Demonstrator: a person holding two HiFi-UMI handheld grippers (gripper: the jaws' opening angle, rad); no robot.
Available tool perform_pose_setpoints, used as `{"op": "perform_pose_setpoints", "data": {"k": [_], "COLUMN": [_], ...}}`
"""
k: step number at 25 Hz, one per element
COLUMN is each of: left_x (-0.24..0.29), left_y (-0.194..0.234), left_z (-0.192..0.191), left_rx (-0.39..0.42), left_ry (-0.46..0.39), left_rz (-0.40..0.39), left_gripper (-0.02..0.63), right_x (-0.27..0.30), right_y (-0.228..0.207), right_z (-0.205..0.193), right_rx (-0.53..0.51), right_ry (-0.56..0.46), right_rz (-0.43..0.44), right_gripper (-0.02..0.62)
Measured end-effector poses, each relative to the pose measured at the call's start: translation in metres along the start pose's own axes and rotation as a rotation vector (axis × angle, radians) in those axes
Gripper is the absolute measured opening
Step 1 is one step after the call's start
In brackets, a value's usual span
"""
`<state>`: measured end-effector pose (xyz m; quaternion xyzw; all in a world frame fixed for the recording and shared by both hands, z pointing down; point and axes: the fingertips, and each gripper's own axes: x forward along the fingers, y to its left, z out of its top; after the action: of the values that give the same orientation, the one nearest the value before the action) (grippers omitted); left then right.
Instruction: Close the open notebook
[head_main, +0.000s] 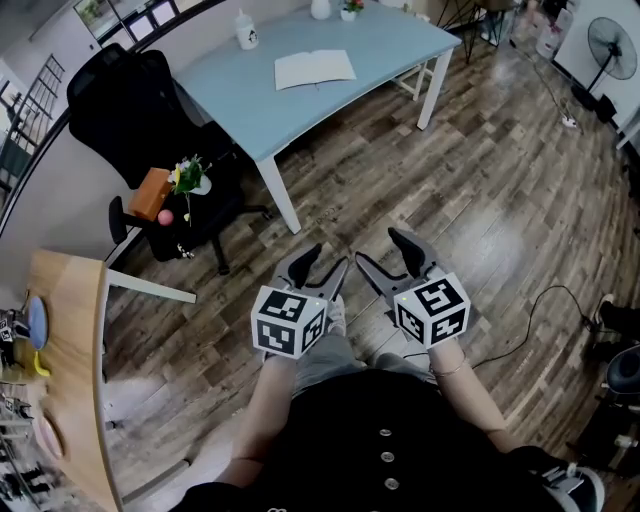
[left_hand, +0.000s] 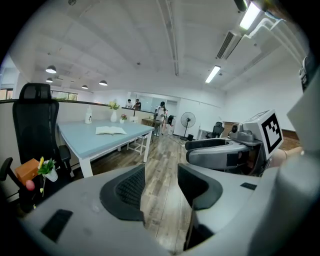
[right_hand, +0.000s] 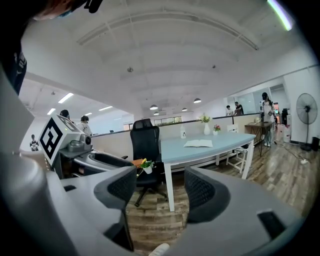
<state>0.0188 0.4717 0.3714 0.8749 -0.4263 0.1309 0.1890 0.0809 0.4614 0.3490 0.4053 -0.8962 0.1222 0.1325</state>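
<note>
Hanging over the floor (head_main: 480, 200), well short of the table (head_main: 250, 95), left gripper (head_main: 327, 258) and right gripper (head_main: 375, 245) both have jaws apart, nothing between. Notebook (head_main: 314, 69) lies open mid-table, toward the far edge, which is cropped off.

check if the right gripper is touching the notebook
Apart. The head view shows the right gripper held over the wood floor, while the notebook lies open on the blue table well ahead.
</note>
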Motion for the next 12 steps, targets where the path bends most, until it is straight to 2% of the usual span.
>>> {"op": "perform_pose_setpoints", "data": {"k": [5,12], "left_x": [0.025,0.062], "left_y": [0.050,0.099], "left_z": [0.028,0.063], "left_rx": [-0.007,0.006], "left_ry": [-0.015,-0.032], "left_rz": [0.000,-0.039], "left_gripper": [0.184,0.184], "right_x": [0.041,0.097], "right_y": [-0.020,-0.040], "right_z": [0.025,0.049], "right_rx": [0.003,0.002], "right_ry": [-0.015,-0.013], "right_rz": [-0.009,-0.007], "right_gripper": [0.288,0.288]}}
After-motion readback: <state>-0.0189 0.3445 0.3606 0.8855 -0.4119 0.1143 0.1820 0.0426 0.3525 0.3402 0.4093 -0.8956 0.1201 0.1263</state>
